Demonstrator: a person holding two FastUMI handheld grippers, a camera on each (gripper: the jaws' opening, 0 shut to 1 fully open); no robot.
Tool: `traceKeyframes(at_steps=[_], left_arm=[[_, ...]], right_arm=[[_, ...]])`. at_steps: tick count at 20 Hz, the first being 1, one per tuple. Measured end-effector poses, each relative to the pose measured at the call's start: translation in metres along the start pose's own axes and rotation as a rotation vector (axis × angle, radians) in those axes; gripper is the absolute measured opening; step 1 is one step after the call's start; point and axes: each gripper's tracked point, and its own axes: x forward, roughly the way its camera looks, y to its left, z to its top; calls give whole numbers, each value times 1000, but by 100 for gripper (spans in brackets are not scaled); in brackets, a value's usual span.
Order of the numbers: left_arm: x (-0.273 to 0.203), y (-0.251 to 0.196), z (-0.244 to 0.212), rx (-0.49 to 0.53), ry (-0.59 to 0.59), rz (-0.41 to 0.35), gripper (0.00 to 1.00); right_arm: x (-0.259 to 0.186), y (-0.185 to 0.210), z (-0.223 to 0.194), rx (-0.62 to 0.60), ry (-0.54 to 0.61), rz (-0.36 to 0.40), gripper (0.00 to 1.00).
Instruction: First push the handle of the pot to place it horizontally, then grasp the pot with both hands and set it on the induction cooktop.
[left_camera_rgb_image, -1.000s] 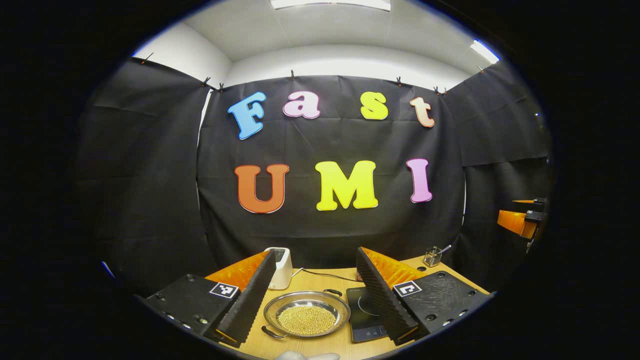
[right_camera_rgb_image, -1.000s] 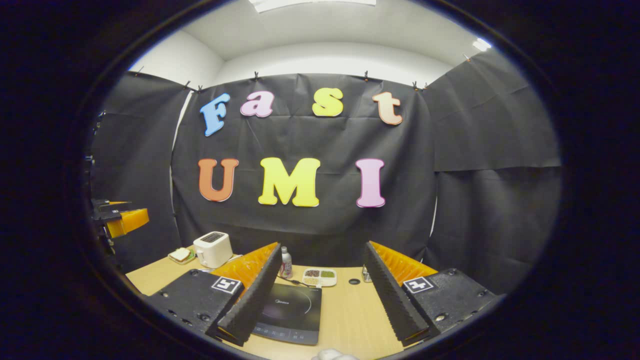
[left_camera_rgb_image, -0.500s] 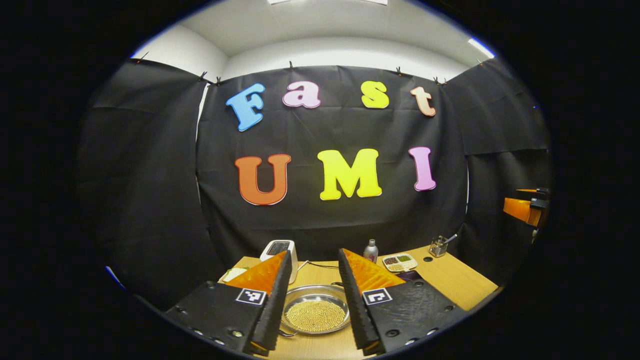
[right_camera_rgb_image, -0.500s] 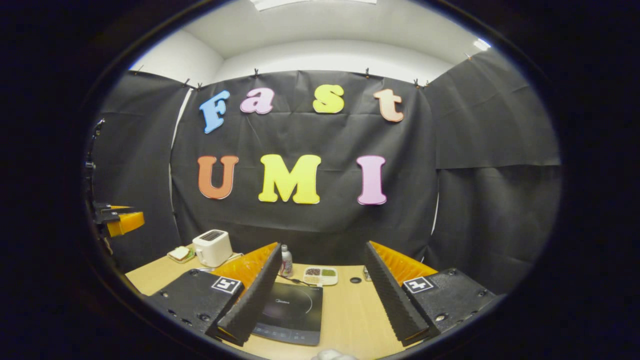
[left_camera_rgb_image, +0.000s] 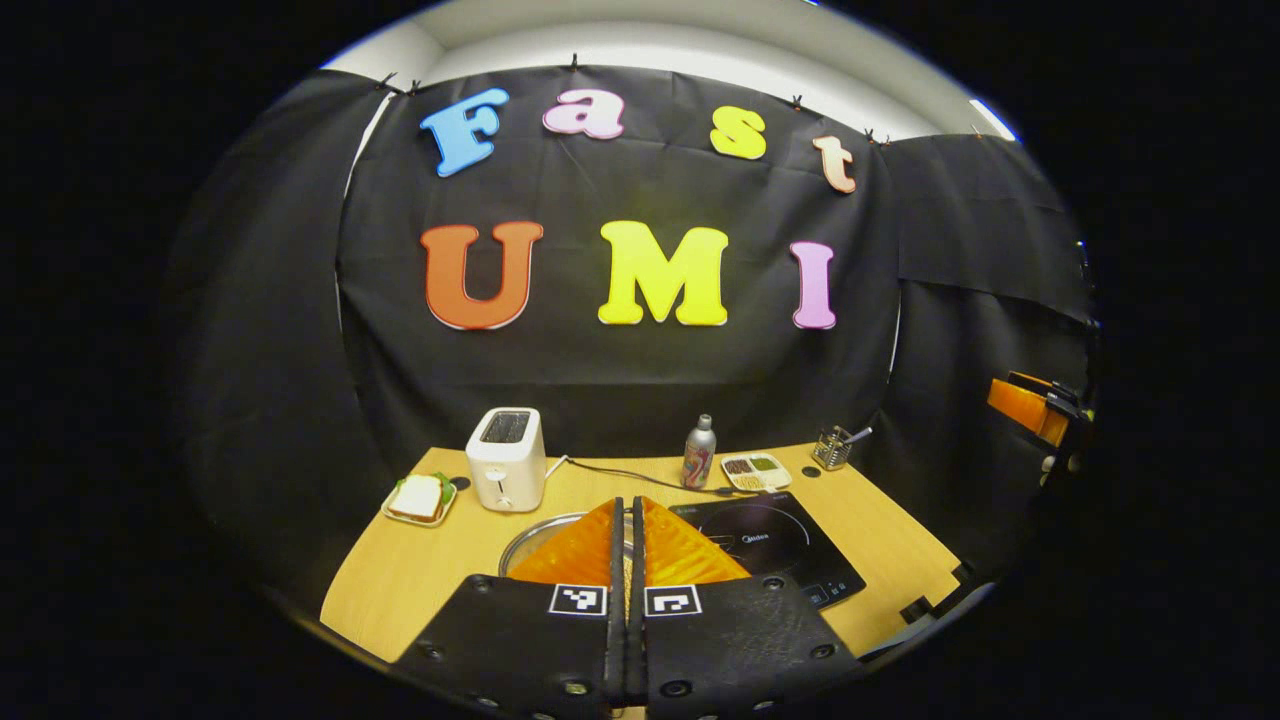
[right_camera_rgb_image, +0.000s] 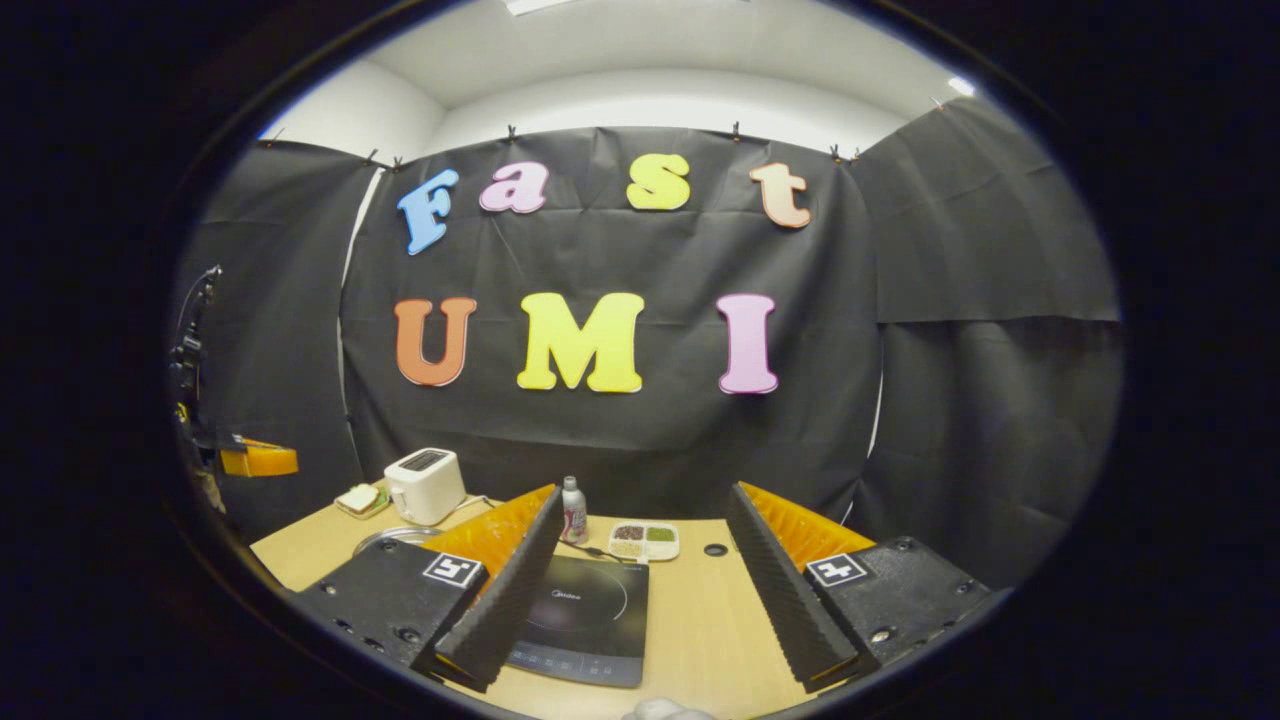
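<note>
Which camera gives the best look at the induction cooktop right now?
The right gripper view: the induction cooktop lies near, between that gripper's open fingers, its left edge hidden by one finger. The left gripper view shows it farther off, partly behind its closed fingers.

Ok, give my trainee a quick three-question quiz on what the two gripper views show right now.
1. True or false: the pot already sits on the cooktop.
2. Which gripper has its fingers closed together: A) left gripper, B) right gripper, C) both?
3. Fill in: the white appliance at the back left of the table is a ____.

Key
1. False: in the left gripper view the pot stands on the table beside the cooktop, on its left.
2. A: the left gripper's fingers meet with nothing between them; the right gripper's stand wide apart.
3. toaster, with a sandwich plate next to it.
</note>
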Motion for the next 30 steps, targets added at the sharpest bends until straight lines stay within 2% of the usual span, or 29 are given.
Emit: traceKeyframes(at_steps=[3,7,8,9,19,22,23,24,25,30], left_arm=[[18,9,-43,28,141,-31,0],[31,15,-102,9,356,-101,0],[34,22,-117,10,406,-103,10],[37,26,-131,15,451,-108,0],[37,31,-242,93,850,-208,0],[35,37,-260,110,926,-217,0],[35,39,-264,114,945,-217,10],[38,43,-266,124,948,-209,10],[40,45,-269,127,958,-202,0],[53,61,-276,151,982,-177,0]], right_arm=[[3,-2,-7,6,15,-5,100],[9,-6,-19,8,46,-11,100],[10,-7,-22,12,54,-13,100],[11,-7,-26,13,63,-17,100],[18,-26,-53,48,138,-69,100],[18,-29,-55,49,142,-85,100],[17,-30,-57,49,145,-88,100],[16,-30,-58,51,148,-89,100],[16,-30,-61,53,153,-92,100],[12,-30,-69,53,172,-100,100]])
